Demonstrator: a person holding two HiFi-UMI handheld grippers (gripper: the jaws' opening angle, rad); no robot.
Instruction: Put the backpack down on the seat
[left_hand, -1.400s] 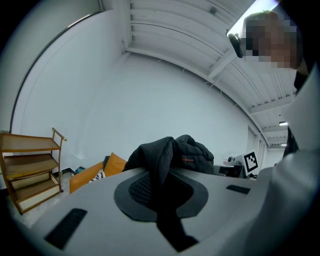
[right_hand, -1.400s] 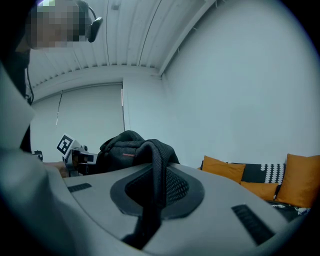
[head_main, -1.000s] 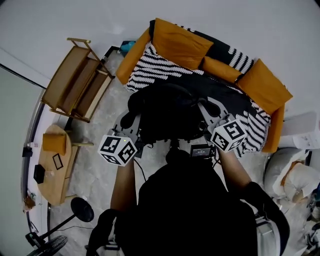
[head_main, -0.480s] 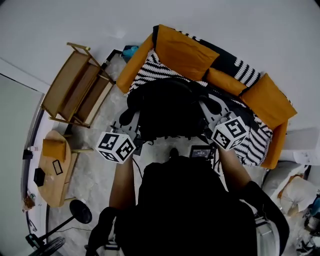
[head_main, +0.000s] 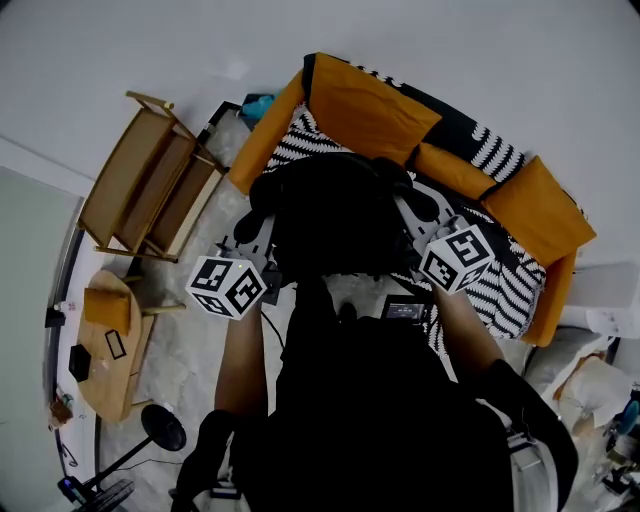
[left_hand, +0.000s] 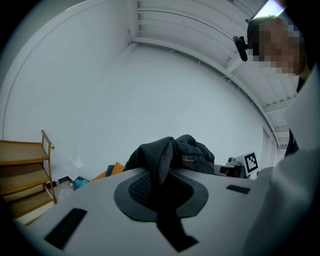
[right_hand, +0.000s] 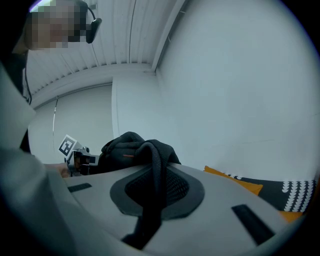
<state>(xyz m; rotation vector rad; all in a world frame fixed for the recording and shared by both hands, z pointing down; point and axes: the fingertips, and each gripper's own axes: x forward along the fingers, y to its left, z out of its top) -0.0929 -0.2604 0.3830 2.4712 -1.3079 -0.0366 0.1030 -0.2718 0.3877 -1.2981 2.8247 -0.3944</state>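
Black fabric fills the middle of the head view: the backpack (head_main: 335, 215) is held up between the two grippers, over the front edge of the sofa seat (head_main: 505, 285) and the floor just before it. Whether its underside touches the seat cannot be told from above. The left gripper (head_main: 252, 252) is placed at the bag's left flank and the right gripper (head_main: 420, 222) at its right flank, each with its marker cube turned toward the camera. In the left gripper view the jaws are seen pressed together on a mesh strap (left_hand: 159, 167) of the backpack, which is drawn across the dark pad and runs up to the bag's bunched top. In the right gripper view the jaws are likewise closed, pinching a second strap (right_hand: 156, 172) that crosses the pad and joins the bag body beyond. Both gripper cameras are tilted upward, so that wall and ceiling are recorded behind the bag. The seat is covered with a black-and-white zigzag throw and is bordered by orange cushions (head_main: 370, 105) along the back and at both ends. A wooden shelf (head_main: 150, 185) is noted left of the sofa, well apart from the bag, and a round wooden table (head_main: 100, 385) nearer the person's left, with small items on it too small to identify.
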